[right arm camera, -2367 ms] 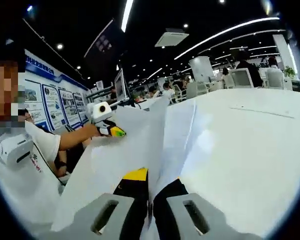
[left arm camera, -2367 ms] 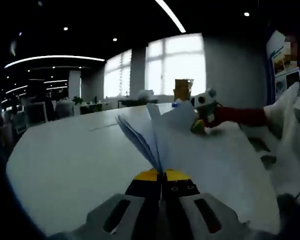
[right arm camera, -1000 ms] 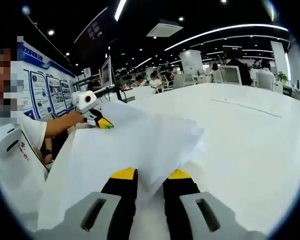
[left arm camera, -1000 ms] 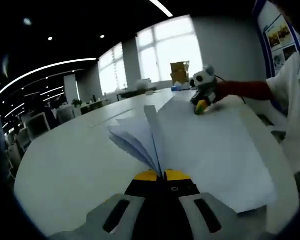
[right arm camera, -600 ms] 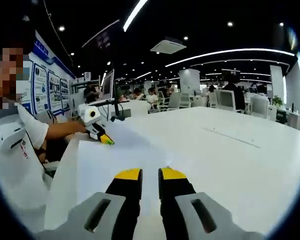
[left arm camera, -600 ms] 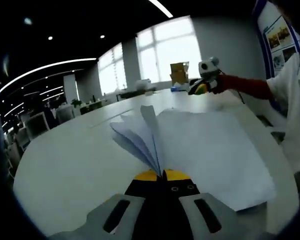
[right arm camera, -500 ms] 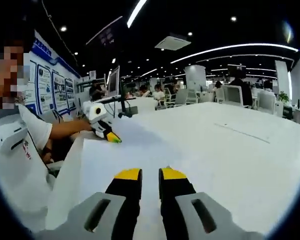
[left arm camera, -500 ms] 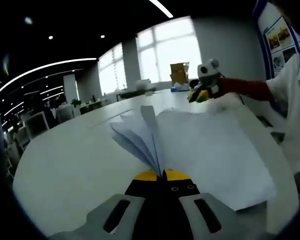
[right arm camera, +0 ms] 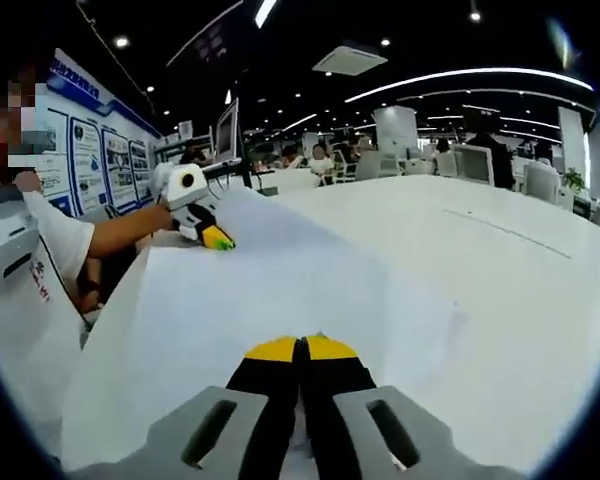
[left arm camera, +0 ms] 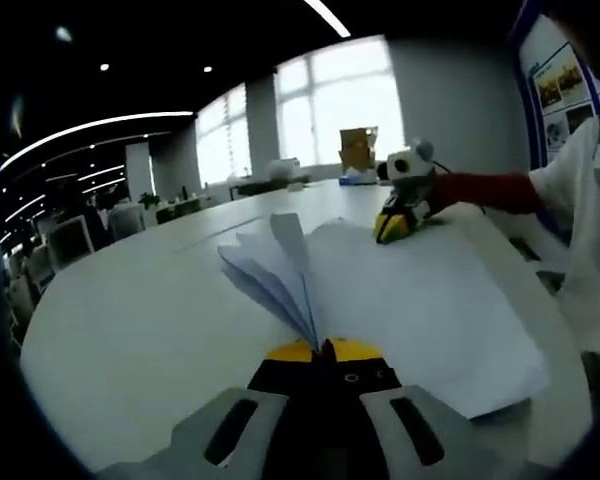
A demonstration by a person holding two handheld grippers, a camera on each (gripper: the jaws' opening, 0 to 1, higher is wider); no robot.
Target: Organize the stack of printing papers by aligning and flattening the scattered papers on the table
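Table (left arm camera: 120, 320) — both tongs clamp papers (left arm camera: 420, 300).

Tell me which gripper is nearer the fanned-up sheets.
Left. The left gripper is shut right at the base of the fanned-up sheets; the right gripper rests farther along the stack, beyond them.

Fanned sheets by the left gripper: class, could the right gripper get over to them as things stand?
Probably yes. The fanned sheets stand loose above the paper stack, held at the left gripper. The right gripper rests at the stack's far edge, with bare paper between. Its jaws look shut, seemingly on the stack, so it would release first.
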